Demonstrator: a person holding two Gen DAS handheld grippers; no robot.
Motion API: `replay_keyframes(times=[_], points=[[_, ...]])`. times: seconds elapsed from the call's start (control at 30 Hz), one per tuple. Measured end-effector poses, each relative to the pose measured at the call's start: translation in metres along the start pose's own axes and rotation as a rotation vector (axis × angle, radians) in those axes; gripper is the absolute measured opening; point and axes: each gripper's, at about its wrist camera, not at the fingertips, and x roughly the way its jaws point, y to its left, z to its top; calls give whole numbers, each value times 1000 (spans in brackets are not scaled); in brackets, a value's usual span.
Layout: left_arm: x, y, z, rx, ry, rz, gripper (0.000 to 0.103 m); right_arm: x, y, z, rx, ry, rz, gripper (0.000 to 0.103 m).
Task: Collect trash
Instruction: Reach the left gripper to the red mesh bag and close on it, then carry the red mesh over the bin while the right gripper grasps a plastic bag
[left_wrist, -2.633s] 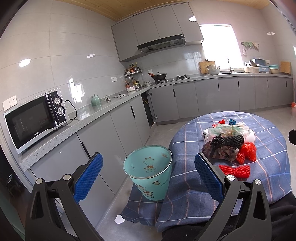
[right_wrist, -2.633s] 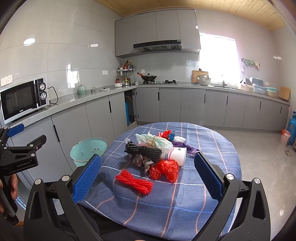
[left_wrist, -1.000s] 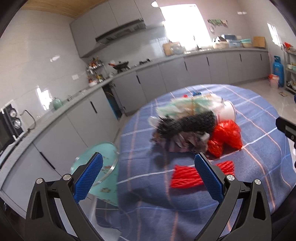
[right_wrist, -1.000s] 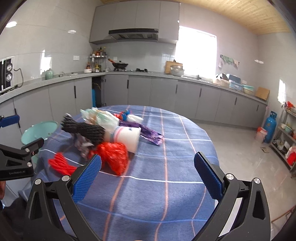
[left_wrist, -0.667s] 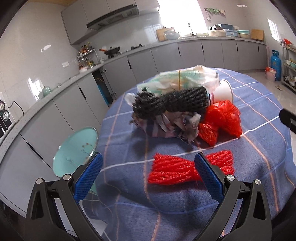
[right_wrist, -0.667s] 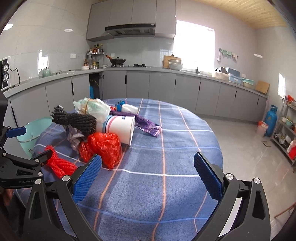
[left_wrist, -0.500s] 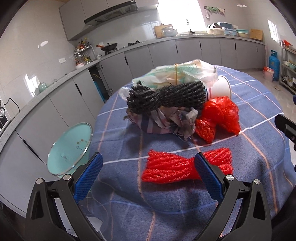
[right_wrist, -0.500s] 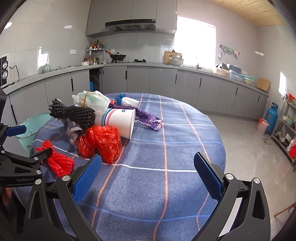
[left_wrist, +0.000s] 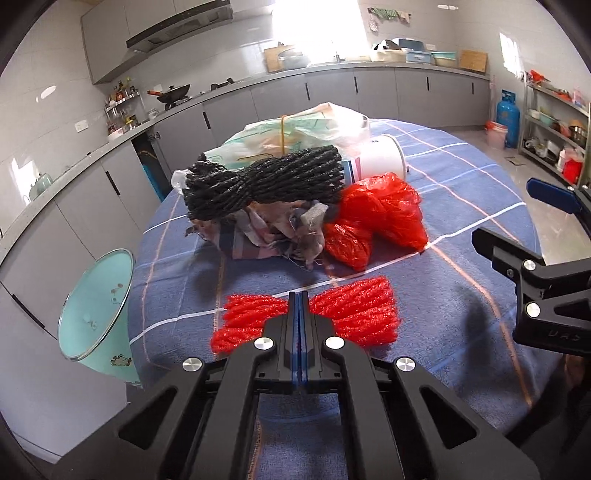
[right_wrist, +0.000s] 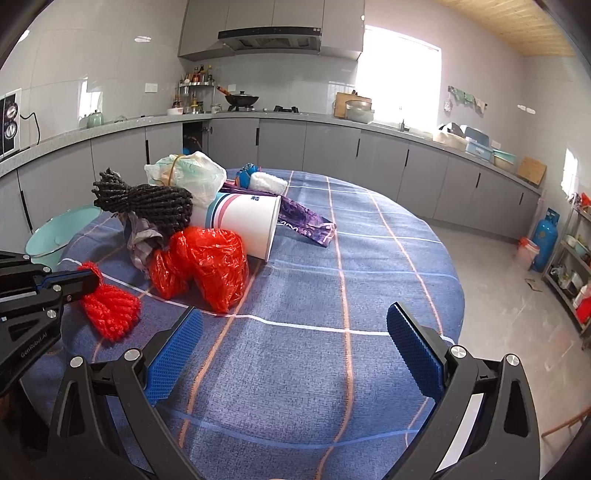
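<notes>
A red foam net (left_wrist: 354, 310) lies on the near part of the blue checked tablecloth (left_wrist: 461, 184). My left gripper (left_wrist: 299, 295) is shut on its pinched middle, so the net bulges out on both sides. The right wrist view shows the same grip, left gripper (right_wrist: 92, 280) on the red net (right_wrist: 110, 314). Behind it sits a trash pile: black net (left_wrist: 266, 181), crumpled cloth (left_wrist: 266, 232), red plastic bag (left_wrist: 376, 218), paper cup (left_wrist: 380, 158), tied white bag (left_wrist: 295, 125). My right gripper (right_wrist: 295, 314) is open over bare cloth, right of the pile.
A teal bin (left_wrist: 96, 314) stands on the floor left of the table, below its edge. A purple wrapper (right_wrist: 306, 221) lies behind the cup. Grey cabinets line the walls. The right half of the tablecloth (right_wrist: 369, 258) carries nothing.
The left gripper's jaws went from wide open to shut on the middle of the red net. Both grippers sank closer to the table.
</notes>
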Motion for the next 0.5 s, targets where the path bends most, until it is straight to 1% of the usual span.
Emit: replay_keyframes(times=[0.13,0.27,0.37,0.5], points=[[-6,5,3,-25,-15,-14,1,-2,-2,1,6,-4,7,98],[-19,18,11,-51,-49,-1,1,-4,-4,5,14,-14,16,98],[-29,32,19,-70,-84,30,1,-7,-5,14,24,-36,36,98],[-41,52,30,-95,-134,107,1,-3,-1,32,35,-61,93,97]])
